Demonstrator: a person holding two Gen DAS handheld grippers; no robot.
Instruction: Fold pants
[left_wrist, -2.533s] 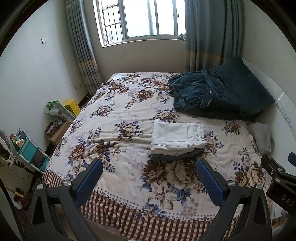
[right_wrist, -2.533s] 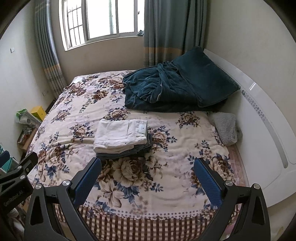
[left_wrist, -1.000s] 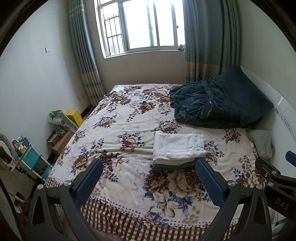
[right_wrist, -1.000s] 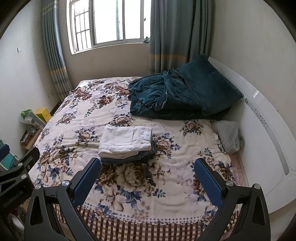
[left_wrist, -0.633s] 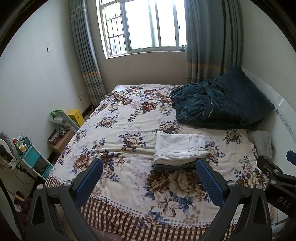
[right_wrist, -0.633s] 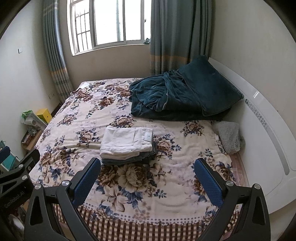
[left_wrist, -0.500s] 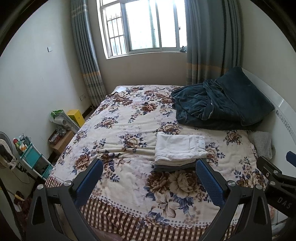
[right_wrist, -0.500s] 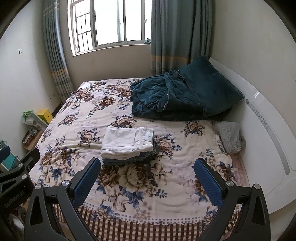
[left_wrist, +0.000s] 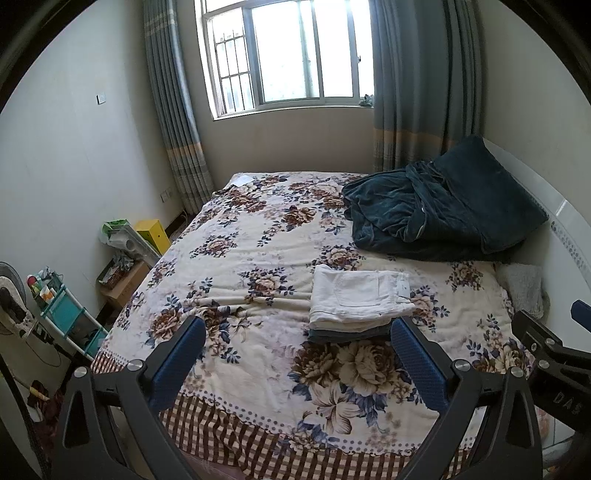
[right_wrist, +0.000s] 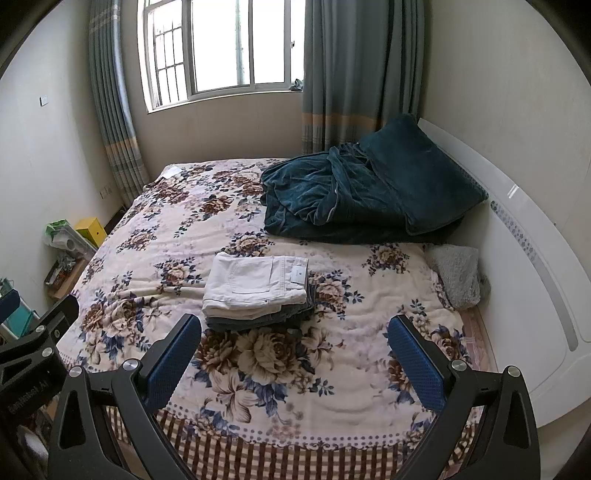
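One stack of folded pants (left_wrist: 356, 301) is lying on the bed (left_wrist: 236, 258), near one blue blanket (left_wrist: 443, 214). Two claws, left claw (left_wrist: 297, 360) and right claw (right_wrist: 293, 356), are hovering wide open, holding nothing.

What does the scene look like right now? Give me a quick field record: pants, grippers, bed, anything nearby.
pants: white pants folded, on top of a darker folded garment, stacked mid-bed
left gripper: open, empty, held back from the bed's foot edge
right gripper: open, empty, also clear of the stack
bed: floral cover, checked border at the near edge
other items: dark teal blanket bunched toward the headboard; grey towel at the bed's right edge
contact: neither gripper touches any cloth
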